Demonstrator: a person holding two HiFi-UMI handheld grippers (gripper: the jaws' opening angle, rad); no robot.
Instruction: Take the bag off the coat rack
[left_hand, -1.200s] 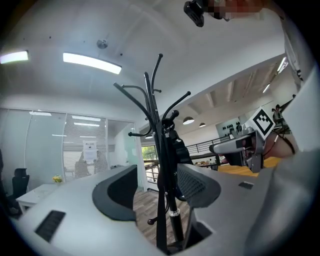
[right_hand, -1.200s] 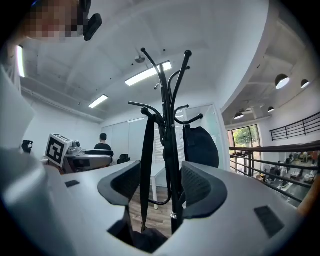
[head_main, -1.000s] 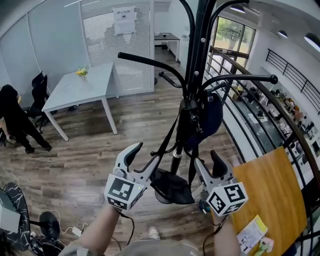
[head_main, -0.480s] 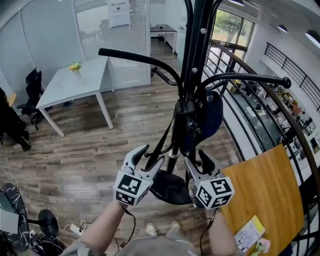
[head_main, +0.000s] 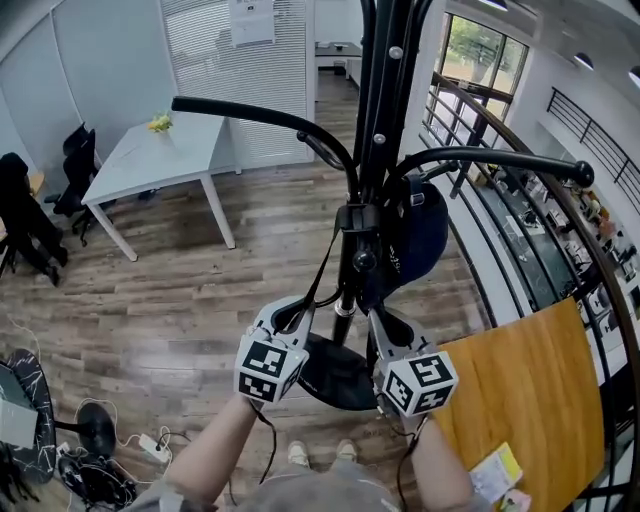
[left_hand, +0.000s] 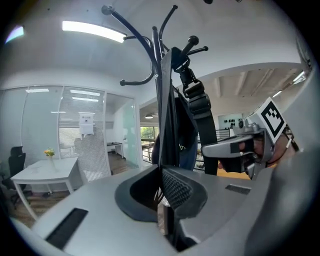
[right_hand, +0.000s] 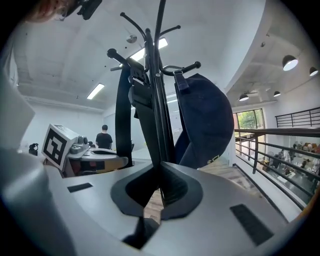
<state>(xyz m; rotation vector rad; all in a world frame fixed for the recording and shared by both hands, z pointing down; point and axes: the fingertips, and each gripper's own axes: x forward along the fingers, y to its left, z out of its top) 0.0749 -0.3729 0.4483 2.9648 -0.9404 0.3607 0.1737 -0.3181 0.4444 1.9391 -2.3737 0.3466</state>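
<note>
A dark navy bag (head_main: 415, 235) hangs against the pole of the black coat rack (head_main: 385, 90), below its curved arms. Its black straps run down beside the pole. My left gripper (head_main: 293, 318) is shut on the thin strap loop (head_main: 318, 280) left of the pole. My right gripper (head_main: 383, 328) is shut on the wider strap that hangs right of the pole. In the left gripper view the strap (left_hand: 200, 107) and bag (left_hand: 182, 135) rise straight from the closed jaws. In the right gripper view the bag (right_hand: 205, 120) hangs just beyond the closed jaws.
The rack's round base (head_main: 335, 375) sits on the wood floor between my arms. A wooden tabletop (head_main: 525, 390) lies at the right, a black railing (head_main: 500, 230) behind it. A white table (head_main: 160, 160) stands back left, with a person in black (head_main: 25, 215) at the far left.
Both grippers moved inward to the pole and closed from wide open onto the straps. The camera came closer to the rack.
</note>
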